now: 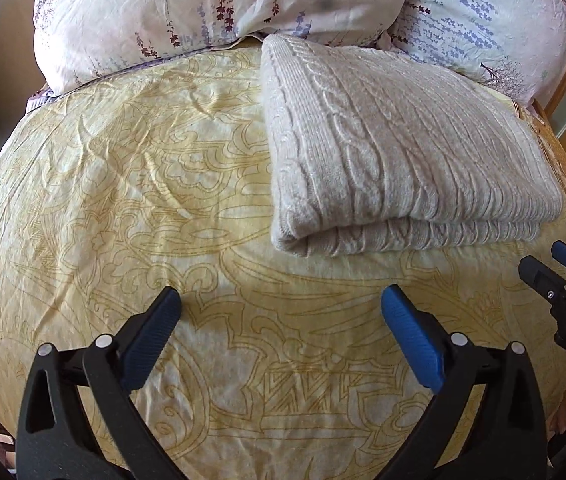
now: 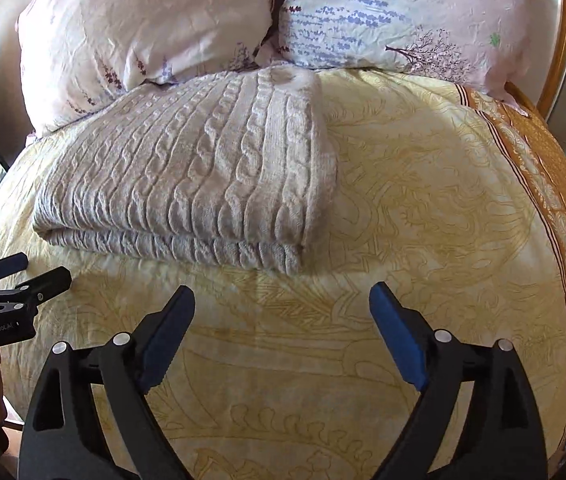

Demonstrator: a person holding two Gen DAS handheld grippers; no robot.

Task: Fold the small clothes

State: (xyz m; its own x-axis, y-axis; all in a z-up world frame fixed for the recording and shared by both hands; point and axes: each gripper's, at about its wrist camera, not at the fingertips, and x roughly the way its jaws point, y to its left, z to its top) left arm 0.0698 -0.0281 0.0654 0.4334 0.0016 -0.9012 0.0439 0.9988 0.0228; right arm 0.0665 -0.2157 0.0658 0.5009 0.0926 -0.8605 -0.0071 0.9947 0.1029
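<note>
A beige cable-knit garment [image 1: 399, 152] lies folded into a thick rectangle on the yellow patterned bedsheet [image 1: 123, 184]; it also shows in the right wrist view [image 2: 187, 172]. My left gripper [image 1: 281, 300] is open and empty, hovering over bare sheet short of the fold's near edge. My right gripper [image 2: 282, 294] is open and empty, just short of the garment's near right corner. The right gripper also shows at the right edge of the left wrist view [image 1: 543, 260], and the left gripper at the left edge of the right wrist view [image 2: 41, 266].
Two floral pillows [image 1: 203, 12] [image 2: 399, 12] lean at the head of the bed behind the garment. An orange patterned border [image 2: 563, 184] runs along the sheet's right side, next to a wooden bed frame [image 2: 559, 64].
</note>
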